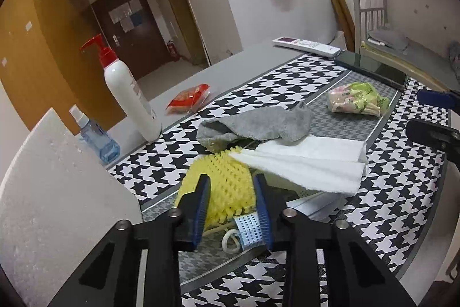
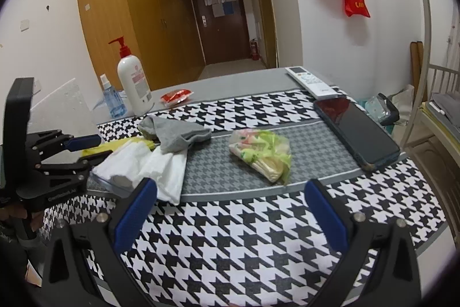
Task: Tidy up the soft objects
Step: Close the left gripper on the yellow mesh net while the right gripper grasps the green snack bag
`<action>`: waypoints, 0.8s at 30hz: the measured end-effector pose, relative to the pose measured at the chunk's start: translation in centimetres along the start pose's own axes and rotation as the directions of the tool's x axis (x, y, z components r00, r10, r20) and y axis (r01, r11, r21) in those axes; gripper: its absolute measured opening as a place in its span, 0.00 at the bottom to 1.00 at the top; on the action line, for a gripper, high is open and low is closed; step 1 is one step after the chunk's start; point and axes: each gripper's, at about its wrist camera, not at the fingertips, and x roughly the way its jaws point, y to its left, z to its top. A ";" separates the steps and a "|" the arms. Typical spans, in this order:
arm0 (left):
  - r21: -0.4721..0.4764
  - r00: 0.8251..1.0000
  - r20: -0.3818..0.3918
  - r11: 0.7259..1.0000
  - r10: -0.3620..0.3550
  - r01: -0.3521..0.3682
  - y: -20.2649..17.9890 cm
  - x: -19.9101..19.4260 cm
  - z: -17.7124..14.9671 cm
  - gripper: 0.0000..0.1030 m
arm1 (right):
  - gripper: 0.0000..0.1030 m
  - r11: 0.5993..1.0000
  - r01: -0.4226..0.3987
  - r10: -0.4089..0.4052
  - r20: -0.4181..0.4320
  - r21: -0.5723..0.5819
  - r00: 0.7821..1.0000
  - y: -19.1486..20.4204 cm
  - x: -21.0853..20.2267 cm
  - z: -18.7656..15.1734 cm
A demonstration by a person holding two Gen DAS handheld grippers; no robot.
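Note:
A yellow knitted sponge (image 1: 227, 186) with a blue tag and white loop lies on the houndstooth table mat. My left gripper (image 1: 232, 192) is closed around it, a finger on each side. A white folded cloth (image 1: 310, 163) lies right of the sponge, and a grey sock (image 1: 258, 125) lies behind it. The cloth (image 2: 161, 169) and sock (image 2: 178, 134) also show in the right wrist view. A green and pink plastic-wrapped packet (image 2: 261, 154) lies mid-table. My right gripper (image 2: 230, 192) is open and empty, held over the mat in front of the packet. The left gripper's fingers (image 2: 83, 141) show at its left.
A white pump bottle (image 1: 132, 94) and blue spray bottle (image 1: 97, 137) stand at the left. A red packet (image 1: 189, 98), a white remote (image 1: 307, 45) and a black phone (image 2: 356, 128) lie on the table. A white foam board (image 1: 57, 206) stands at the near left.

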 end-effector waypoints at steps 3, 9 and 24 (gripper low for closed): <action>-0.017 1.000 0.005 0.999 -0.030 0.030 0.1 -0.1 -0.2 0.20 | 1.00 1.000 0.013 -0.013 -0.028 -0.005 1.000 -0.4 0.6 0.6; -0.065 0.995 0.055 0.994 -0.087 0.091 1.2 -1.2 -0.6 0.19 | 1.00 0.997 0.023 -0.029 -0.087 -0.068 0.996 -0.6 2.5 1.8; -0.169 0.973 0.131 0.963 -0.191 0.212 3.3 -2.2 -1.5 0.19 | 1.00 0.951 0.049 -0.130 -0.251 -0.305 0.959 -0.4 8.1 4.2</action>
